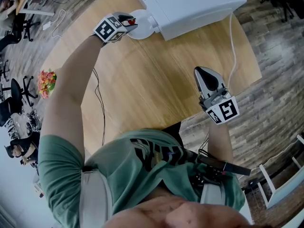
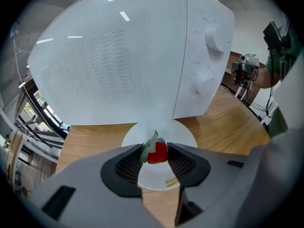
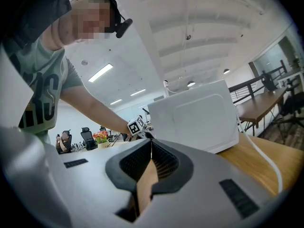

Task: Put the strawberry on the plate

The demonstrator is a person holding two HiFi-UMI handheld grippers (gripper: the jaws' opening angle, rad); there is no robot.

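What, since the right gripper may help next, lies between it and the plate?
Only bare table separates the right gripper from the plate, as the head view shows.

White microwave oven at the table's far edge, white cable near its right edge, flowers beyond the left.

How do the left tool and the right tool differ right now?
The left tool grips the strawberry; the right tool is shut and empty. The left tool tilts down over the white plate; the right tool points level, well away from it. Both are the same grey design.
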